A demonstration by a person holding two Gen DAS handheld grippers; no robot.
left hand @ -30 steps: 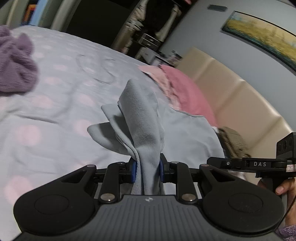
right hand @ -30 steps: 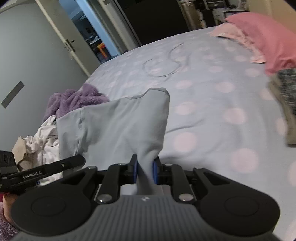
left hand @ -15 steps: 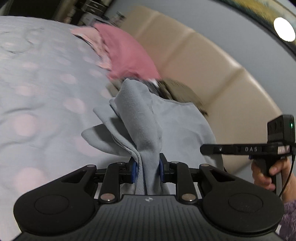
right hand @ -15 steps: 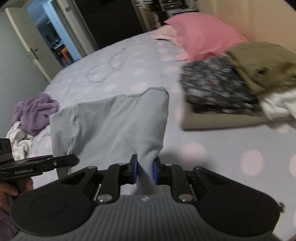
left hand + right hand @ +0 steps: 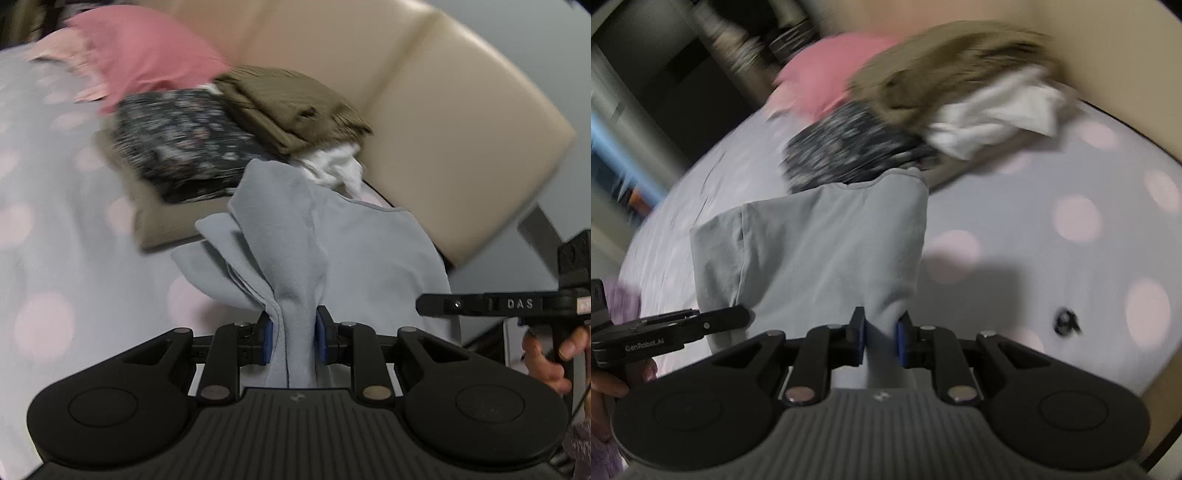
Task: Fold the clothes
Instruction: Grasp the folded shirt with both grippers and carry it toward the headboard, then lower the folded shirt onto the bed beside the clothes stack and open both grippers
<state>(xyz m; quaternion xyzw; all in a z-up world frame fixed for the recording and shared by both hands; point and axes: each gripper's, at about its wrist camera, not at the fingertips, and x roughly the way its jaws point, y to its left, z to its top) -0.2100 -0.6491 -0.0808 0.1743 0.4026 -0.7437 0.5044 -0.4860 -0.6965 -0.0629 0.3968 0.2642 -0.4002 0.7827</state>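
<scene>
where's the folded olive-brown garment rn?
Upper centre in the left wrist view: the folded olive-brown garment tops the stack by the beige headboard, right of the dark floral garment.

A bed (image 5: 55,236) under a pale lavender sheet with pink dots fills the room. A padded beige headboard (image 5: 436,110) rises at the far right against a grey wall (image 5: 576,92). Far left stands a dark doorway (image 5: 687,85).

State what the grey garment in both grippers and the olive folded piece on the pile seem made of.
Grey garment: soft matte knit, probably cotton jersey or light fleece; it drapes limply with stitched edges. Olive folded piece: seemingly ribbed knit, going by fine parallel lines; blur leaves this uncertain.
</scene>
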